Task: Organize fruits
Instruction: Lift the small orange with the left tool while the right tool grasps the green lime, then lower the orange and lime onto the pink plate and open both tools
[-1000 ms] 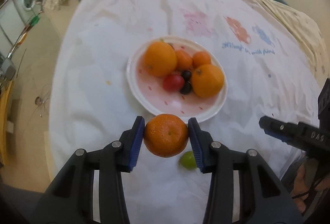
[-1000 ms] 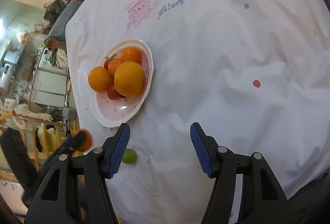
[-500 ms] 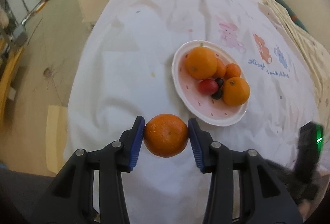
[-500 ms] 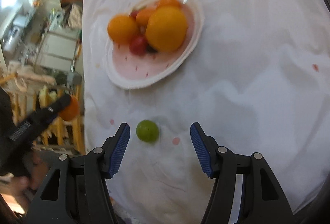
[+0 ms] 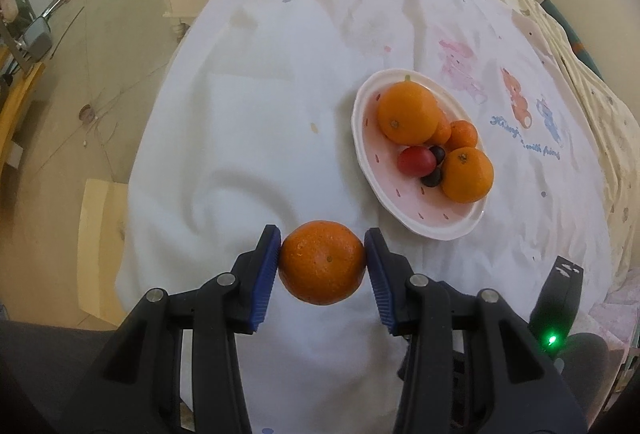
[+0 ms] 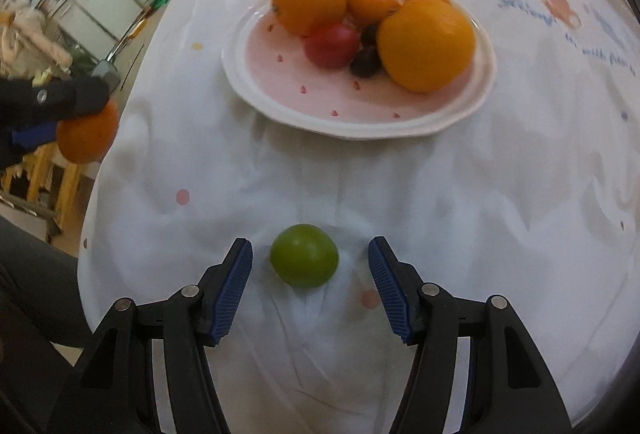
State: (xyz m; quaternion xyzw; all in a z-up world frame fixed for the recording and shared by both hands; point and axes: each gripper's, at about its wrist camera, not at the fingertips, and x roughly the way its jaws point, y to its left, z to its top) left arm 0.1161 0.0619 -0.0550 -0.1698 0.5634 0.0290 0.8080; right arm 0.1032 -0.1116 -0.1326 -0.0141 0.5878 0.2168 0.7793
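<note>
Left wrist: left gripper (image 5: 322, 261) is clamped on a mandarin (image 5: 322, 261), both pads touching its sides near the equator, fruit held clear of the cloth (image 5: 248, 122). Plate (image 5: 430, 226) sits at 1 o'clock from the fingers, well apart. It carries two oranges, small mandarins, a red fruit and two dark ones. Free pink area is on the near side of the plate, at its 7 o'clock. Judgement: carry the mandarin there and lower until it rests before releasing. Dropping it on the pile likely sends it rolling off the rim. Grip looks centred, so no regrasp needed.

Right wrist: right gripper (image 6: 310, 266) is spread wide, fingers on either side of a green fruit (image 6: 304, 255) on the cloth, neither pad touching. The fruit sits slightly left of centre, nearer the left pad. Plate (image 6: 256, 90) is at 12 o'clock, near. The left gripper with the mandarin shows at 9 o'clock, off the table edge.

Judgement for this step: nudge left to centre, get the pads down to the fruit's widest line, then close slowly. It's small and round on soft wrinkled cloth. An off-centre squeeze could squirt it forward or pinch fabric. Sequence the arms so both don't reach the plate's near side together.
</note>
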